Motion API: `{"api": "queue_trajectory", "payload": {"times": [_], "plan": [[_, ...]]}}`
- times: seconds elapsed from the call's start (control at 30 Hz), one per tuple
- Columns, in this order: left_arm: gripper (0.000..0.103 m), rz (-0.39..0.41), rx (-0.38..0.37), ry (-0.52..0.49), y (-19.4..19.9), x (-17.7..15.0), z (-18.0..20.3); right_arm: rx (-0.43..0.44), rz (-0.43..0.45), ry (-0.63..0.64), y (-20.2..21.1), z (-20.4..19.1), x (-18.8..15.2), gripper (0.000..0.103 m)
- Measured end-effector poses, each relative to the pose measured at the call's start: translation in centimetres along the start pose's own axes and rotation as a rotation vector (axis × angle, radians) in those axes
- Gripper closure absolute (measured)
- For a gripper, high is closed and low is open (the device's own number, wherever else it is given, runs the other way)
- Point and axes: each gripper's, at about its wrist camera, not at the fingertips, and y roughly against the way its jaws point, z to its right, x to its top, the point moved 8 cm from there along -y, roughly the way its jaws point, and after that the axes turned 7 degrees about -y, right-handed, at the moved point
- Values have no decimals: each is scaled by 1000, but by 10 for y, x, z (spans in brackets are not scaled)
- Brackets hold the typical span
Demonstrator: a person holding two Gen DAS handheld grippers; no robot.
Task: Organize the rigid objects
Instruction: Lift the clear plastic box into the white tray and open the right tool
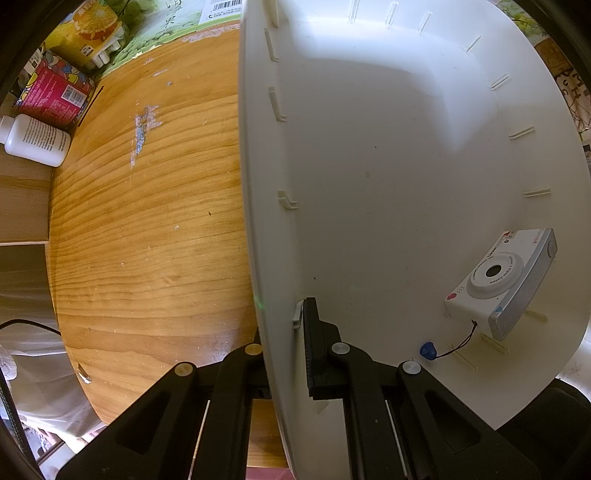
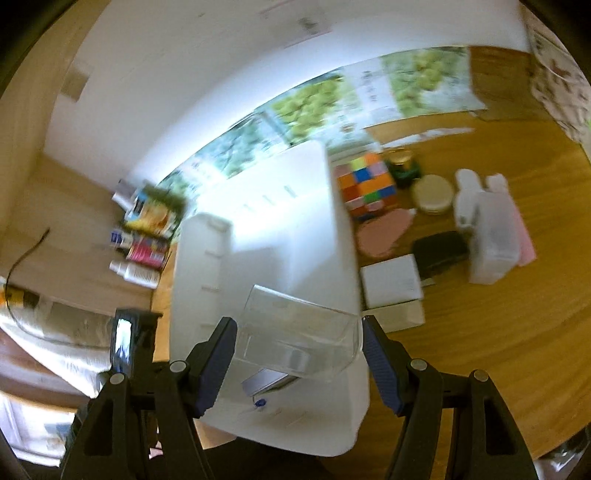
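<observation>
The left gripper (image 1: 286, 354) points straight down with its jaws pressed together on the near wall of a white bin (image 1: 369, 166): one finger (image 1: 317, 350) sits inside the wall, the other outside it over the wooden table (image 1: 147, 221). Inside the bin, just beyond the inner finger and to its right, a small white camera (image 1: 506, 277) lies on the floor, lens up, against the side wall; its thin strap runs to a blue bead (image 1: 427, 350) near the finger. The rest of the bin floor is bare. Farther off, at the table's far edge, lie a white bottle (image 1: 37, 138), a red packet (image 1: 55, 92) and an orange carton (image 1: 94, 26).

The right gripper (image 2: 299, 358) has its jaws spread about halfway, and a clear box (image 2: 299, 339) fills the gap between the blue pads (image 2: 218, 365); the view is blurred, but both pads seem to touch its ends. The box hangs above the bin's (image 2: 269, 240) near end. Beyond, right of the bin on the table (image 2: 498, 332), lie a white box (image 2: 391, 284), a black case (image 2: 439, 251), a clear container (image 2: 487, 236), a colour cube (image 2: 367, 184) and a round tin (image 2: 432, 194)
</observation>
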Motion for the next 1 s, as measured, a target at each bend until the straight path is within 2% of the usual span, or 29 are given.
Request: {"api": "queue_trajectory", "payload": {"times": [0.5,1.0], "plan": [[97,1,2,0,-1,0,-1,15,-35,276,-11,-56,-23,34],[97,2,4,-1,-1,0,-1,-9,-59,369,-18,-70,-37,33]]}}
